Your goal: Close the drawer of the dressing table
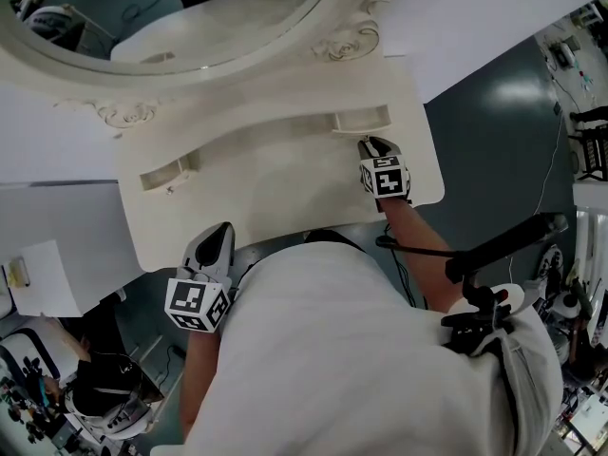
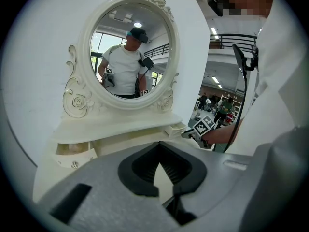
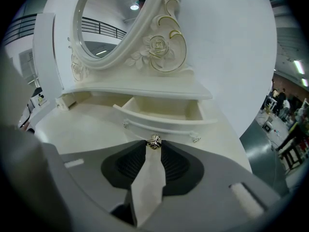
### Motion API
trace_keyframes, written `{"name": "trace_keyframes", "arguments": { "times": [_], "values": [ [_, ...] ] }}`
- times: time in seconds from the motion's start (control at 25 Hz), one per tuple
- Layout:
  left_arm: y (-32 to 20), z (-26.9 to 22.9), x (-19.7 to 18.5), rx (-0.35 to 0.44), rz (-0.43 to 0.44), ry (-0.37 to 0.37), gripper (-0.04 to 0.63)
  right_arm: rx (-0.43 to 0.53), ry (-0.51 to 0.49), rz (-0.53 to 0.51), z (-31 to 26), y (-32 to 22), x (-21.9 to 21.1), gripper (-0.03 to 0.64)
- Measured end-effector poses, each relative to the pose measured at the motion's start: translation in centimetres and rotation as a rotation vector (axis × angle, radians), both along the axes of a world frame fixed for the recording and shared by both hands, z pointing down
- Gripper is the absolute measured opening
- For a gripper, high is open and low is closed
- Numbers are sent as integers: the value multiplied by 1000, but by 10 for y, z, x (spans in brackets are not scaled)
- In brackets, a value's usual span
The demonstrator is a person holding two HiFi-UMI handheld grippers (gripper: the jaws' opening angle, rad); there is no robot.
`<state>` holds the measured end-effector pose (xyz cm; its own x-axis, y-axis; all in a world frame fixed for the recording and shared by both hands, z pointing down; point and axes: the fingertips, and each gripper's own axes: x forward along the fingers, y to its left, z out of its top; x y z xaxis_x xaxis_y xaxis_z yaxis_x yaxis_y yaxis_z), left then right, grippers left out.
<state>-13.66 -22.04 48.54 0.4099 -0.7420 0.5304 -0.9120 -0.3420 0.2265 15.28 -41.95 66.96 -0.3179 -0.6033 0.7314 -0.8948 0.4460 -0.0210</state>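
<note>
A cream dressing table point(image 1: 275, 193) with an oval mirror point(image 1: 171, 17) carries two small drawers, and both stand pulled out. The right drawer point(image 3: 161, 111) has a small metal knob point(image 3: 154, 142) on its front. My right gripper point(image 1: 372, 144) reaches across the tabletop to that drawer point(image 1: 361, 119), and its jaw tips sit against both sides of the knob. The left drawer point(image 1: 169, 171) is untouched. My left gripper point(image 1: 222, 231) hovers at the table's front edge, far from the drawers, shut with nothing in it point(image 2: 159, 153).
The white wall panel point(image 1: 494, 17) rises behind the mirror. A sheet of paper point(image 1: 43, 278) lies on the floor at the left. Cables and equipment point(image 1: 570, 293) crowd the dark floor at the right. The person's torso point(image 1: 332, 350) fills the near foreground.
</note>
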Motion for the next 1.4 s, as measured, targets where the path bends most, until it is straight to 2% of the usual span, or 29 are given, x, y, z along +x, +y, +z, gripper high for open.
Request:
{"name": "trace_keyframes", "arguments": {
  "times": [1.4],
  "values": [
    [-11,2,-9,-28,-72,-8,2,27,9,-40,-3,-73,-14,102]
  ]
}}
